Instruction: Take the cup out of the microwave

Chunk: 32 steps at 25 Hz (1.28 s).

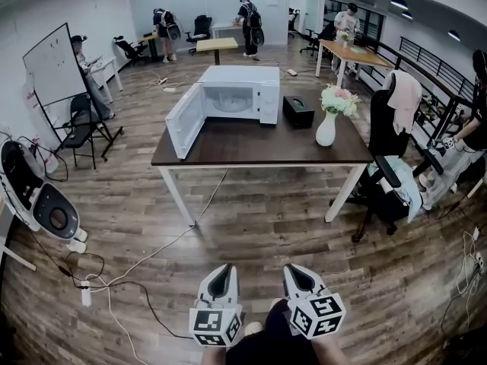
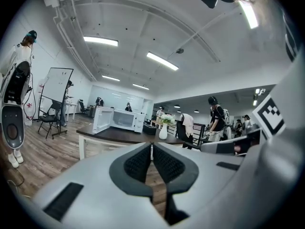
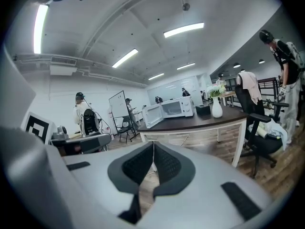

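Left gripper (image 1: 221, 274) and right gripper (image 1: 297, 274) hang pinched together, empty. Microwave (image 1: 242, 96) sits open at twelve o'clock (cup inside too small to make out). Reaching in blind past the door (image 1: 185, 120) at eleven risks toppling the cup.

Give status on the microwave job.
Done: microwave door stands open. In hand: nothing; left gripper and right gripper are shut, empty, well short of the table. Left: approach, reach in, lift out the cup, which I can't make out inside.
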{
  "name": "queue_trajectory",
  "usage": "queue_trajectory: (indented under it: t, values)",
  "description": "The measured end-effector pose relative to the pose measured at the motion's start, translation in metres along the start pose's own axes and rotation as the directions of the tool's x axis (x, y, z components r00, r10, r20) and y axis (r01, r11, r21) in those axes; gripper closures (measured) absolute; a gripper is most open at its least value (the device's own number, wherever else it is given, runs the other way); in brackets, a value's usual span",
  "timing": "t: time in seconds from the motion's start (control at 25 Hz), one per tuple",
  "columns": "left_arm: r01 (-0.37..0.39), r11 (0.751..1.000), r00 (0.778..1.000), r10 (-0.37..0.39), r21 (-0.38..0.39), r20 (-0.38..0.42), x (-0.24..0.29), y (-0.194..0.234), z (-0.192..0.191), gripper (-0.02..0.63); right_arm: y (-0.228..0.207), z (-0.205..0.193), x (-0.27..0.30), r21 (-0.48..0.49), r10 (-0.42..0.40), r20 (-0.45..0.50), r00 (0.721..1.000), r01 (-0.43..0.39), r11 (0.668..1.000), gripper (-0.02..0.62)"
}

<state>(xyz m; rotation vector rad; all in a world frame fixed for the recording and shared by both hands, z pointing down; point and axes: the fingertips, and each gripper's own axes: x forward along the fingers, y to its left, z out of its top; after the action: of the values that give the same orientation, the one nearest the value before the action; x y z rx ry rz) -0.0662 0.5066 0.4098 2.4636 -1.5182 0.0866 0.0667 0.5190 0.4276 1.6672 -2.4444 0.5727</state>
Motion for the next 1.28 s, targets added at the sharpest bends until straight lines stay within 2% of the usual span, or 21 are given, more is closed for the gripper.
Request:
queue_trajectory:
  t: [0.4,1.28]
  values:
    - [-0.015,0.999,1.0,0.016,0.034,-0.02,0.028,0.012,0.003,0.6,-0.008,0.004,0.035,0.014,0.035,-0.022,0.999,-0.035,0.999,0.6]
    - [-0.04,0.997,0.998,0.042,0.061,-0.036,0.178,0.065,0.036,0.6,-0.068,0.066,0.173,-0.011,0.095,-0.056,0.994,-0.096,0.995,0.6]
